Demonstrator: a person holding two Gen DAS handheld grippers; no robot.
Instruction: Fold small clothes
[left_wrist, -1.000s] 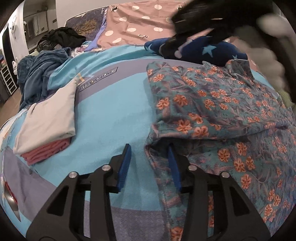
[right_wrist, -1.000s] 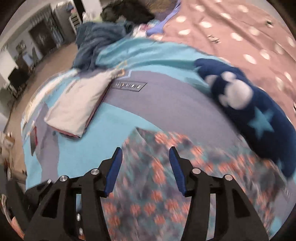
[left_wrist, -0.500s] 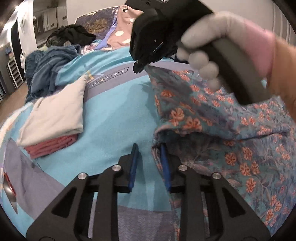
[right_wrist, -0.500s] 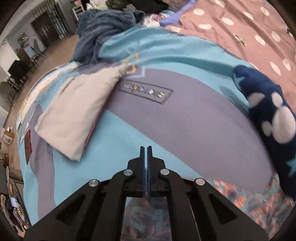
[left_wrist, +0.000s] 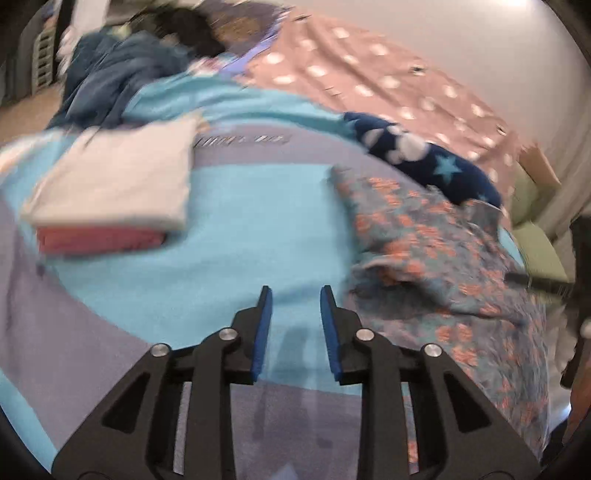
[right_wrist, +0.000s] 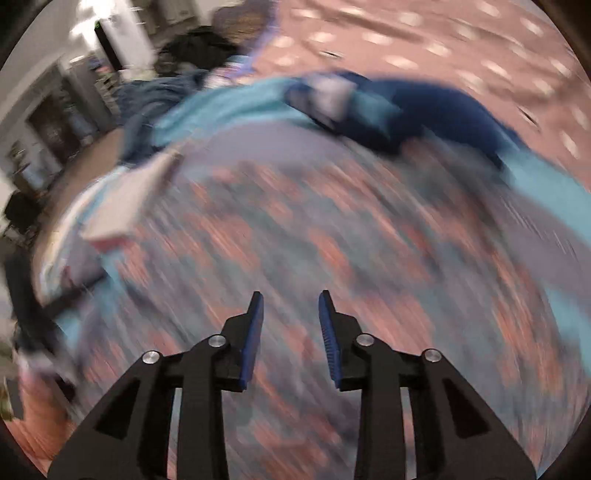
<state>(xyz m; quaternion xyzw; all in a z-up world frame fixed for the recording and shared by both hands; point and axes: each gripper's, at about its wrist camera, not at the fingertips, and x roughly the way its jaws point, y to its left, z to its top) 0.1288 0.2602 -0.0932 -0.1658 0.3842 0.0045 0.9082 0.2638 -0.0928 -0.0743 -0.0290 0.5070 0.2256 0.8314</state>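
A teal garment with orange flowers lies partly folded on the blue bedspread, to the right in the left wrist view. My left gripper is open and empty over bare bedspread, just left of the garment's edge. In the right wrist view, badly blurred by motion, the same floral garment fills the middle. My right gripper is open and empty above it.
A folded stack, grey piece on a pink one, sits at the left. A navy garment with stars lies behind the floral one. A dark blue heap and a pink dotted cover lie farther back.
Both grippers have opened and let go of the floral garment. The left gripper has shifted left off the cloth. The right gripper has swung back over the garment.
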